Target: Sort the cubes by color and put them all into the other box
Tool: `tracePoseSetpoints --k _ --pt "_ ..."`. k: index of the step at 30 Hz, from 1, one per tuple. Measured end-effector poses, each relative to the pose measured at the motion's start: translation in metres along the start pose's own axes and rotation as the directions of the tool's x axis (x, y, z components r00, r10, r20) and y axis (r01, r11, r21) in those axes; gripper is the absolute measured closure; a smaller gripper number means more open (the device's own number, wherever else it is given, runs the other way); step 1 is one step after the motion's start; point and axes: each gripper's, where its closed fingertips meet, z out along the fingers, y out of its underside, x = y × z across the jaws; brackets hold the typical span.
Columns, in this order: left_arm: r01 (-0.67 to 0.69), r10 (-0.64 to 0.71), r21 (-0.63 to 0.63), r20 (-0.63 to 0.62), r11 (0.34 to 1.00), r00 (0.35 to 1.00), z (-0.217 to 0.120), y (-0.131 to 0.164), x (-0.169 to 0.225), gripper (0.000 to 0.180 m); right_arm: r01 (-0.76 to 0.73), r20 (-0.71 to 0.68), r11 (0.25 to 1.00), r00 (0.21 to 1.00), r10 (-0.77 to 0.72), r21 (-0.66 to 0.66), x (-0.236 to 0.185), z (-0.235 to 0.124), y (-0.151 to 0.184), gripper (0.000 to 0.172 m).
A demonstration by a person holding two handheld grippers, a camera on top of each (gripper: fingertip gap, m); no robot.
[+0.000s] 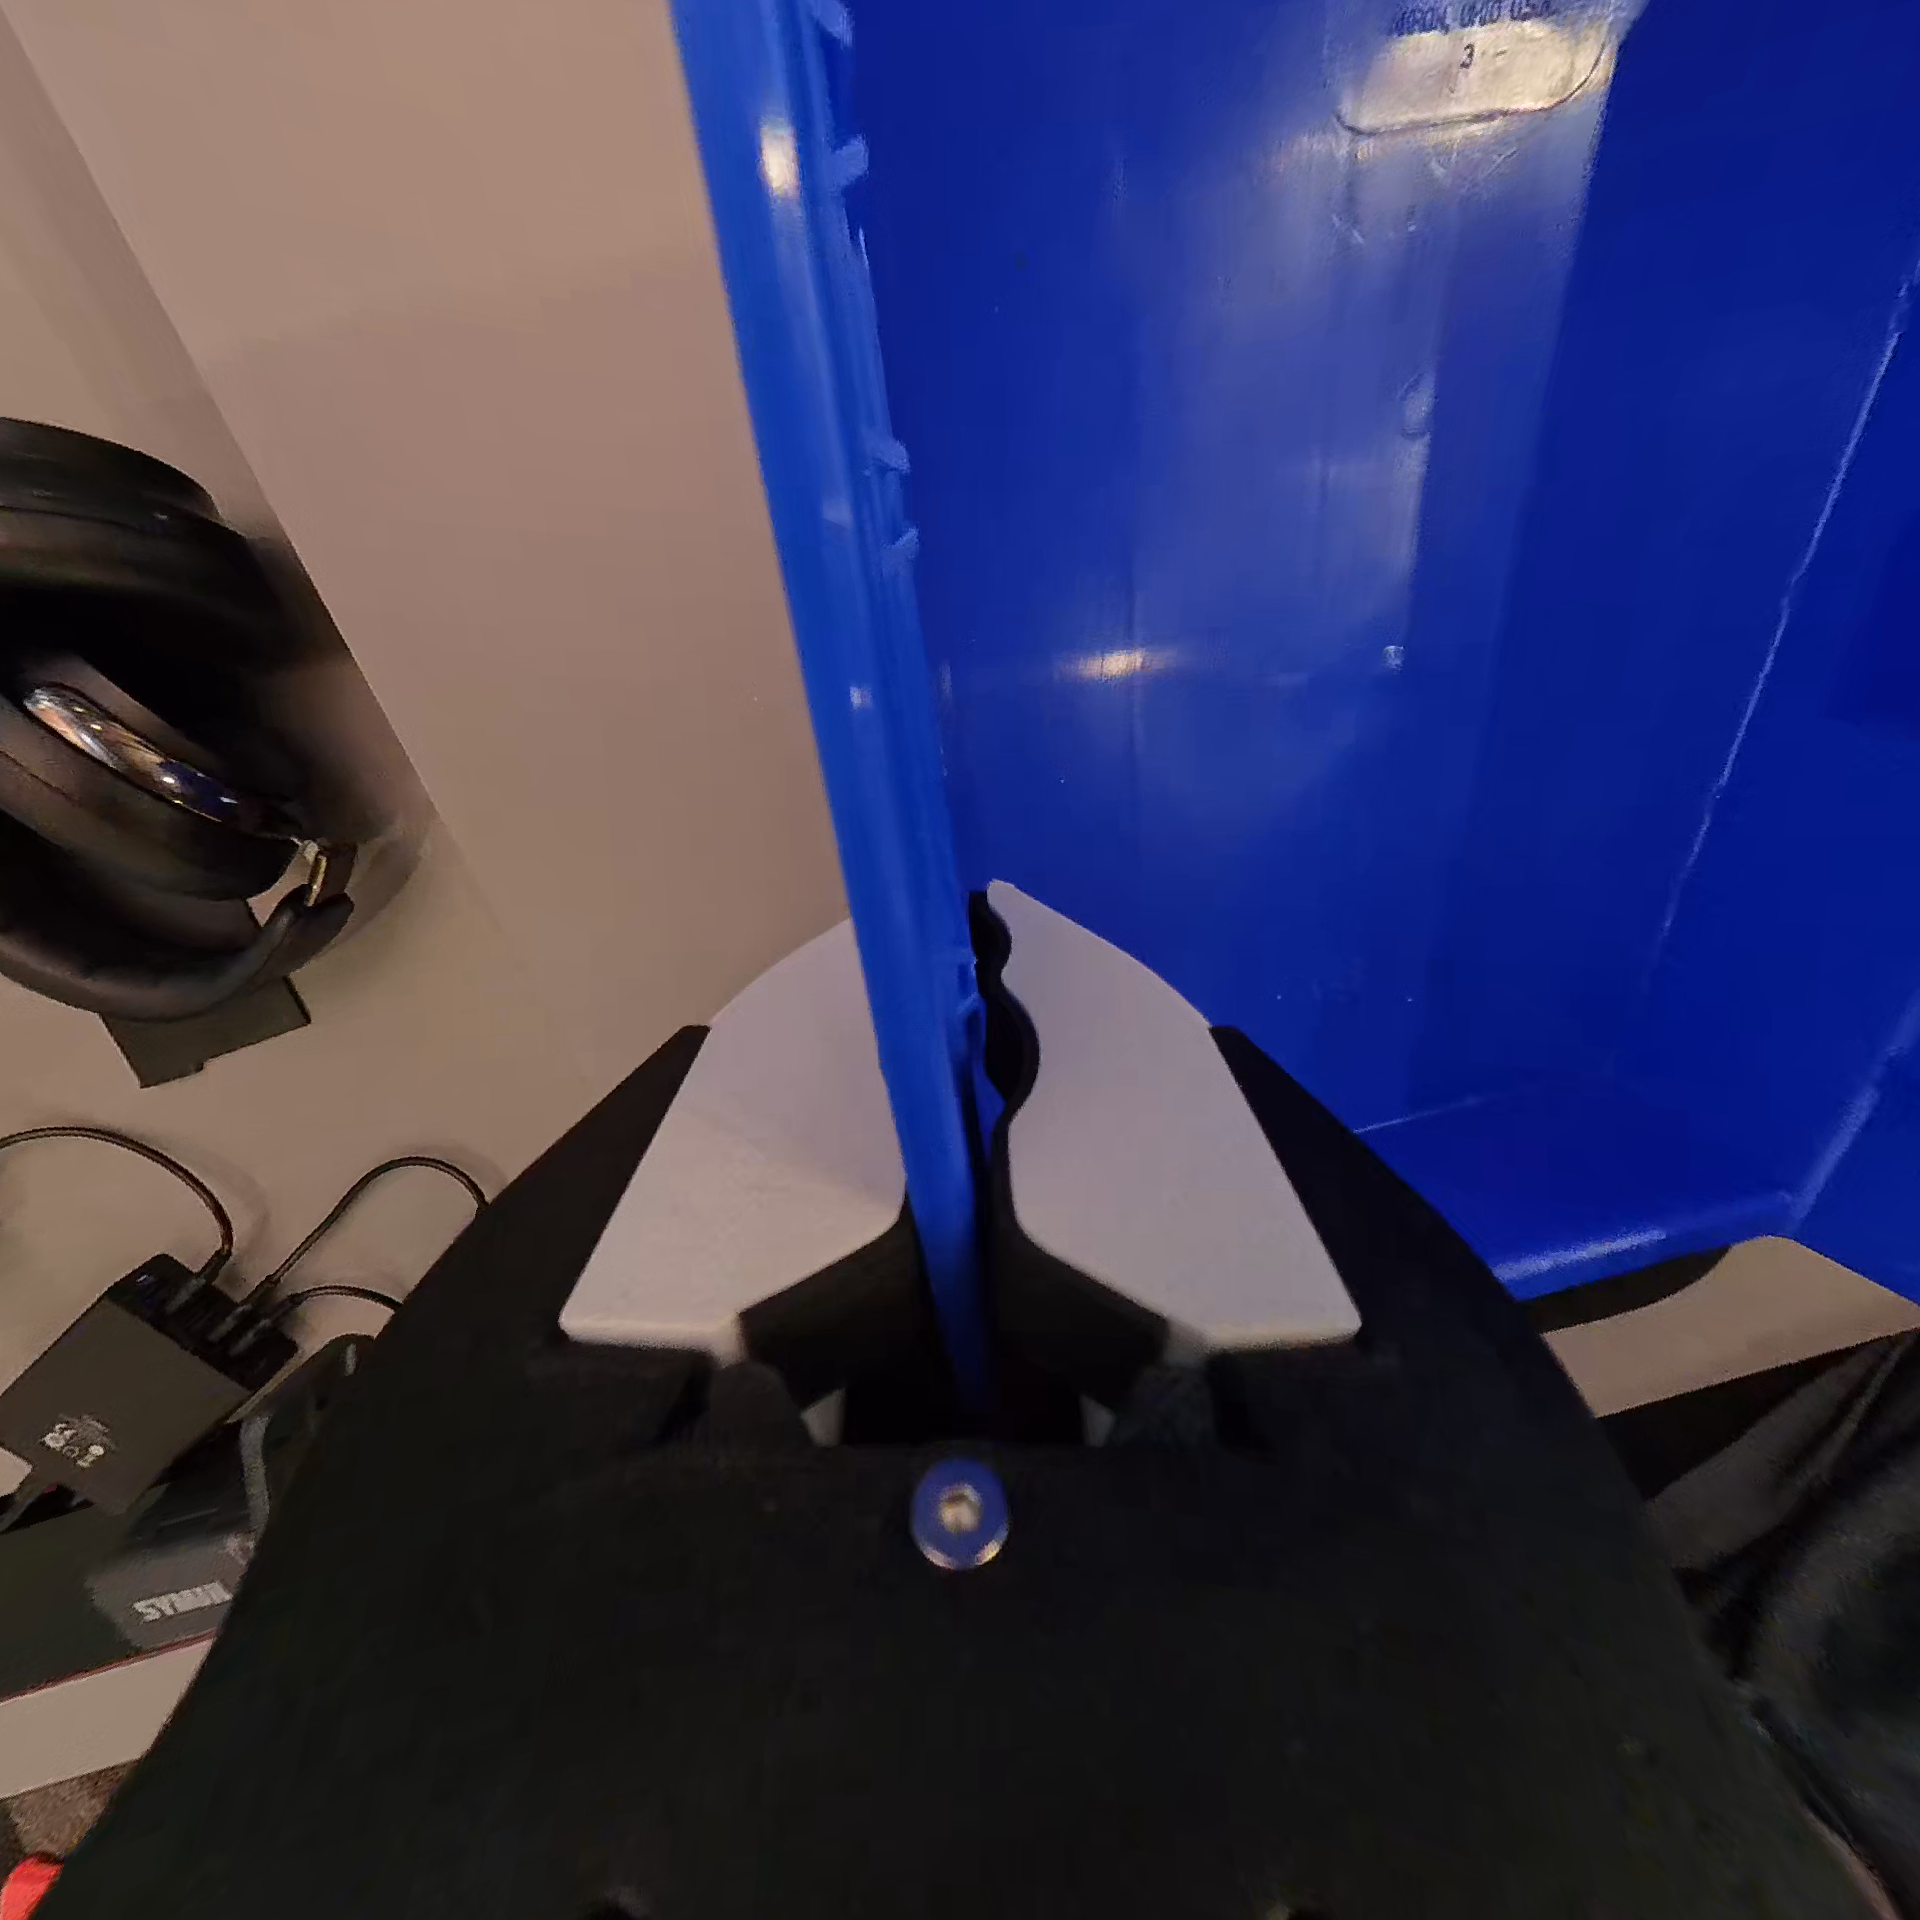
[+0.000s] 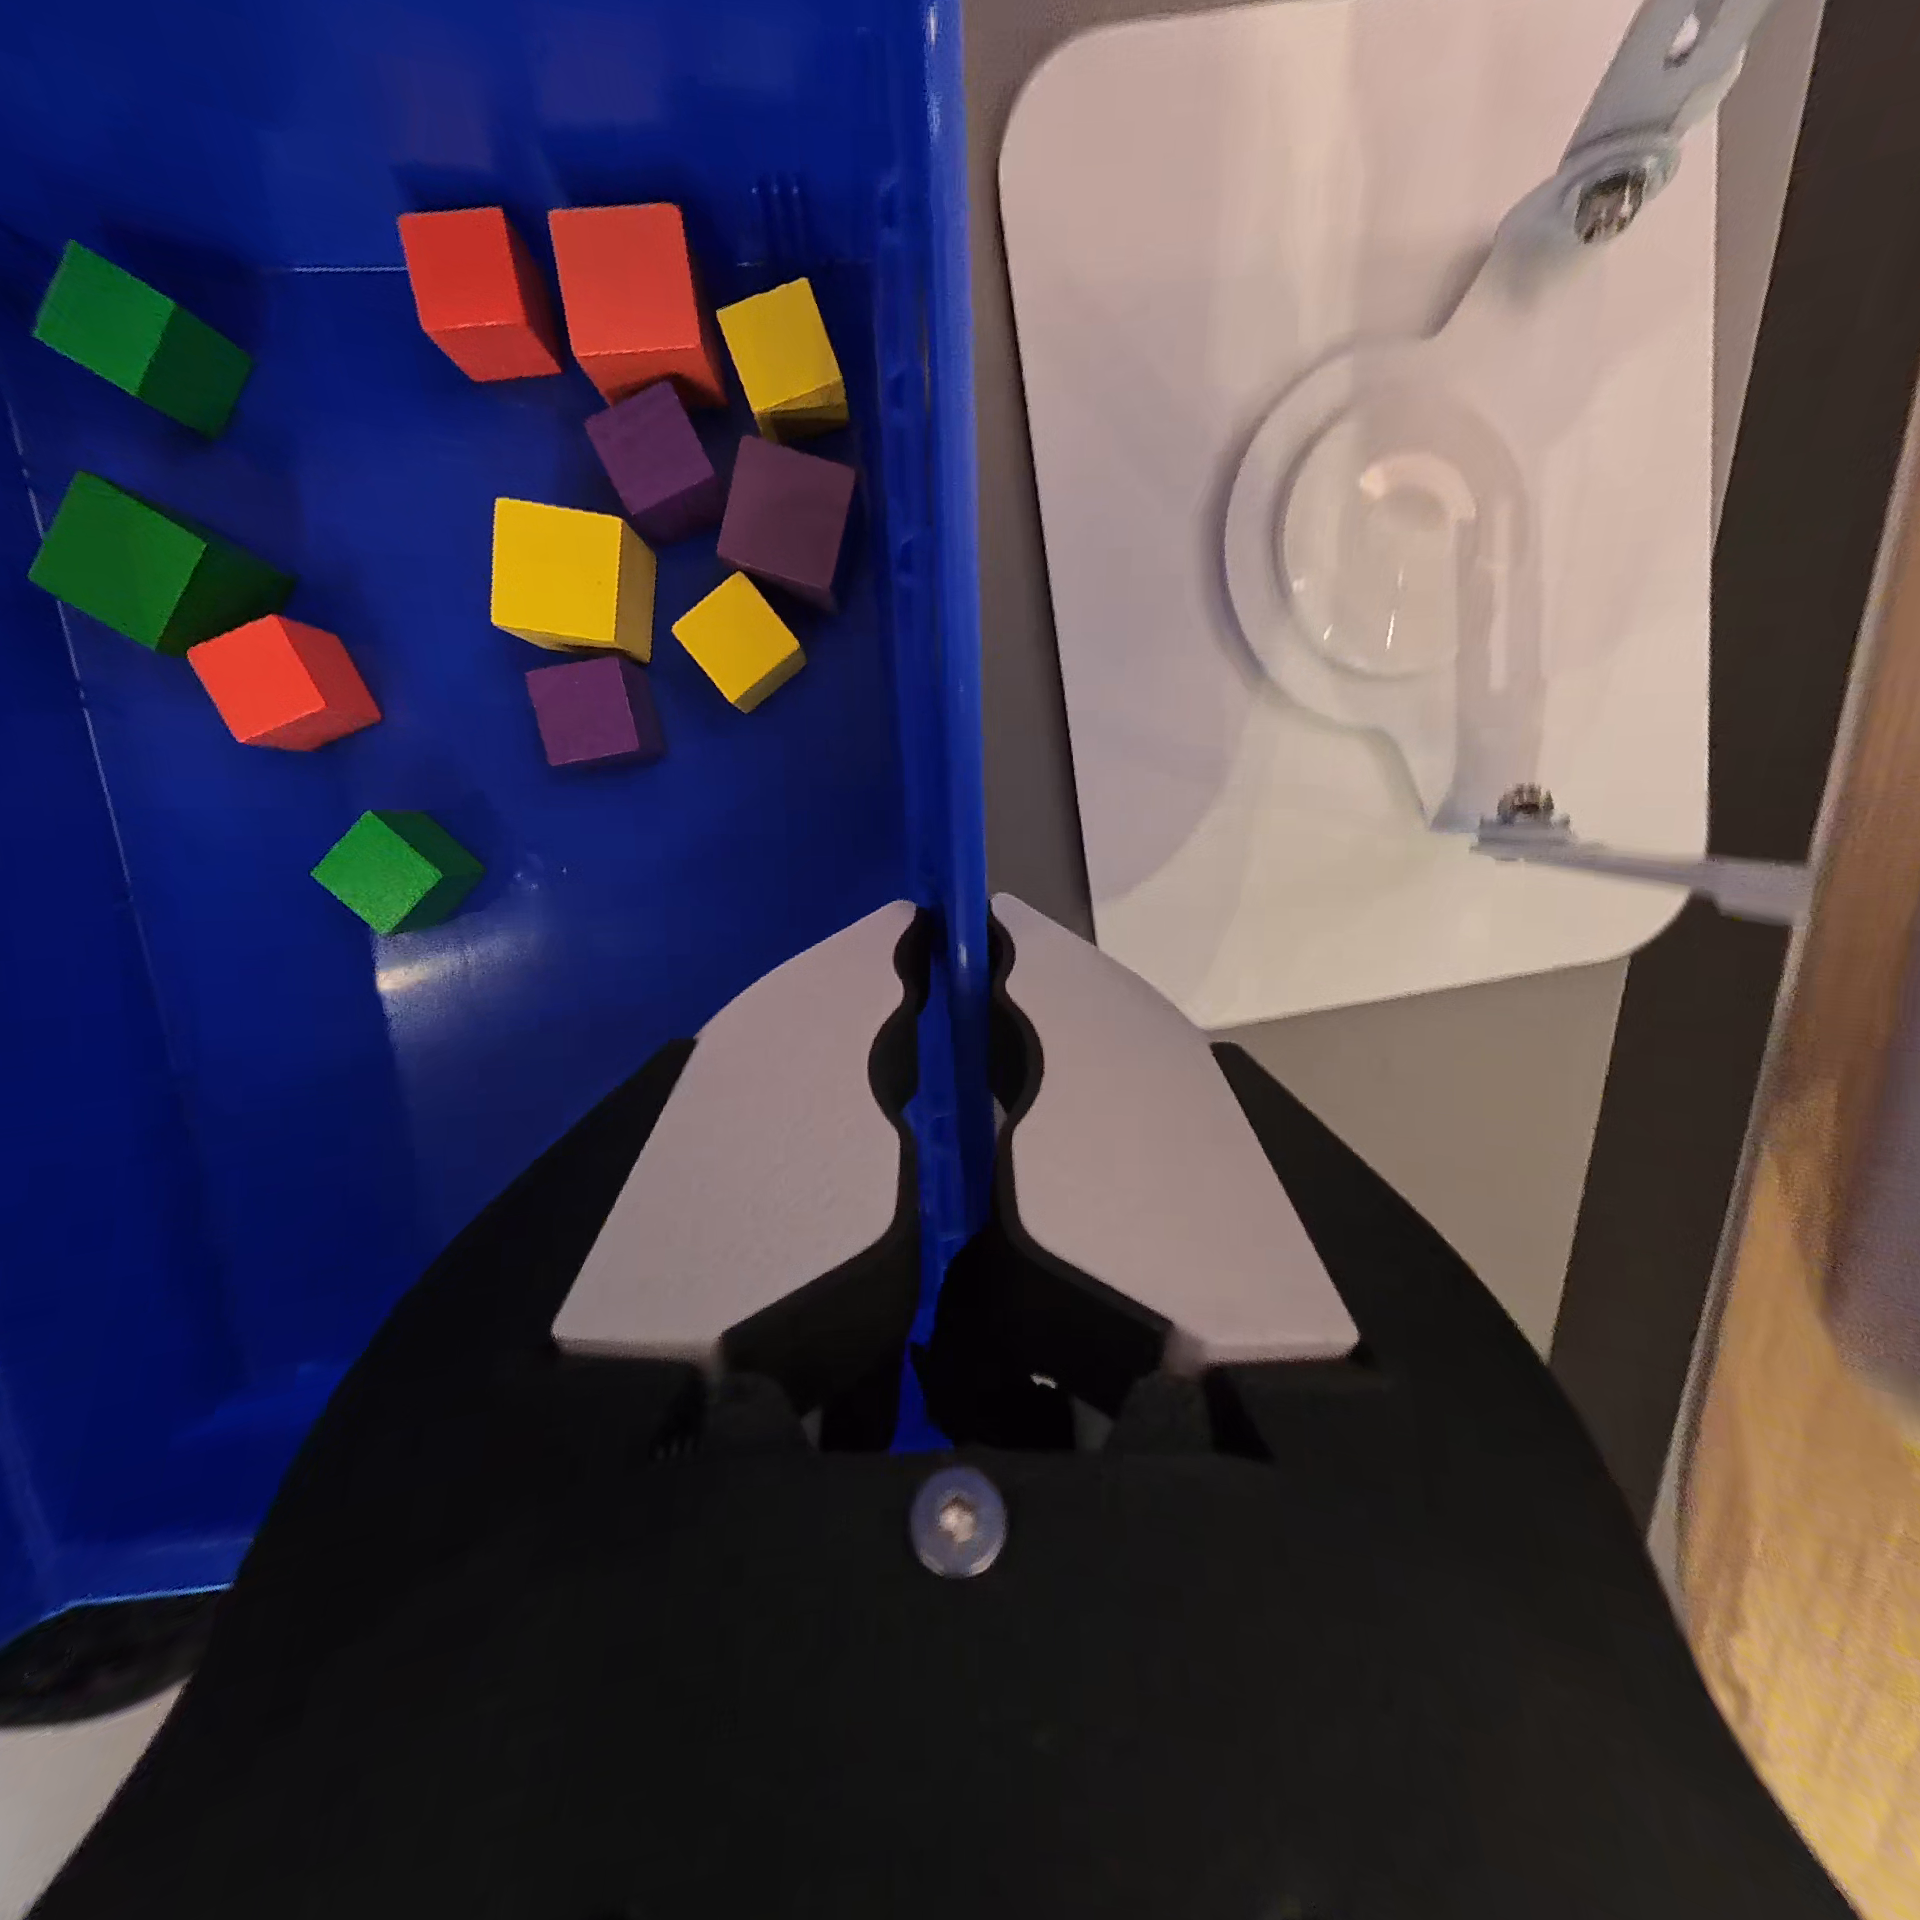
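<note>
The blue box [image 1: 1299,520] fills most of my left wrist view. My left jaws [image 1: 961,1039] pinch its thin side wall. One grey finger [image 1: 769,1091] sits outside the wall and the other sits inside. The part of the box I see here is bare. On the pale desk [image 1: 468,416] to the left lie black headphones [image 1: 135,727], and lower down some black cables [image 1: 312,1226] and a small black hub [image 1: 114,1382]. I think the box is off the desk and tipped, so I should keep my squeeze firm and not twist the wall.

In my right wrist view, my right jaws [image 2: 956,935] pinch the other side wall of the same box, with a grey finger [image 2: 790,1039] on each side of the blue edge. The cubes [image 2: 582,499] lie loose on the blue bottom, all mixed up: green ones [image 2: 135,332], red ones [image 2: 473,291], yellow ones [image 2: 566,577] and purple ones [image 2: 649,457]. Beside the box, on the right, is a white plate with a clear round dome [image 2: 1361,582]. I cannot see the other box in either view.

To do this step well, I should move both hands together, at the same height, slow and smooth. If I jerk it, the cubes may slide and jump out.
</note>
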Motion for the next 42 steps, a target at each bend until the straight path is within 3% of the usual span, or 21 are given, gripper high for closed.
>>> tracePoseSetpoints --k 6,11,15,22,27,30,33,35,38,40,42 --pt "-0.027 0.024 0.097 0.024 0.995 0.999 -0.037 -0.011 0.012 0.176 -0.063 -0.029 0.997 0.997 0.065 0.047 -0.005 0.016 -0.040 0.160" --pt "-0.060 0.059 0.198 0.009 0.978 0.998 -0.076 -0.019 0.033 0.177 -0.024 -0.173 0.995 0.984 0.040 0.095 0.000 0.015 -0.055 0.151" --pt "-0.120 0.129 0.250 -0.020 0.961 0.991 -0.105 -0.022 0.061 0.177 0.000 -0.272 0.980 0.961 0.055 0.199 -0.003 -0.018 -0.067 0.127" --pt "-0.358 0.410 0.329 -0.102 0.874 0.907 -0.139 -0.057 0.175 0.177 0.104 -0.210 0.897 0.978 -0.012 0.430 -0.081 -0.112 -0.073 0.132" --pt "-0.559 0.652 0.406 -0.134 0.723 0.746 -0.140 -0.111 0.304 0.176 0.148 -0.318 0.902 0.948 -0.013 0.405 -0.116 -0.186 -0.001 0.141" --pt "-0.602 0.733 0.446 -0.218 0.662 0.644 -0.124 -0.147 0.389 0.177 0.044 -0.422 0.899 0.892 0.161 0.436 -0.121 -0.233 0.058 0.143" --pt "-0.618 0.772 0.470 -0.301 0.631 0.560 -0.102 -0.183 0.471 0.176 -0.079 -0.541 0.821 0.716 0.441 0.565 -0.116 -0.292 0.119 0.144" --pt "-0.610 0.773 0.476 -0.355 0.634 0.526 -0.083 -0.208 0.521 0.177 -0.116 -0.555 0.699 0.524 0.647 0.706 -0.118 -0.338 0.160 0.144" --pt "-0.597 0.755 0.462 -0.416 0.656 0.507 -0.048 -0.241 0.587 0.176 -0.055 -0.477 0.526 0.349 0.807 0.849 -0.142 -0.382 0.201 0.139" --pt "-0.602 0.749 0.448 -0.433 0.661 0.501 -0.026 -0.257 0.625 0.176 -0.041 -0.446 0.475 0.278 0.850 0.879 -0.156 -0.390 0.217 0.130" --pt "-0.601 0.735 0.427 -0.451 0.675 0.506 -0.003 -0.269 0.655 0.176 -0.089 -0.445 0.477 0.245 0.861 0.874 -0.161 -0.378 0.225 0.121"
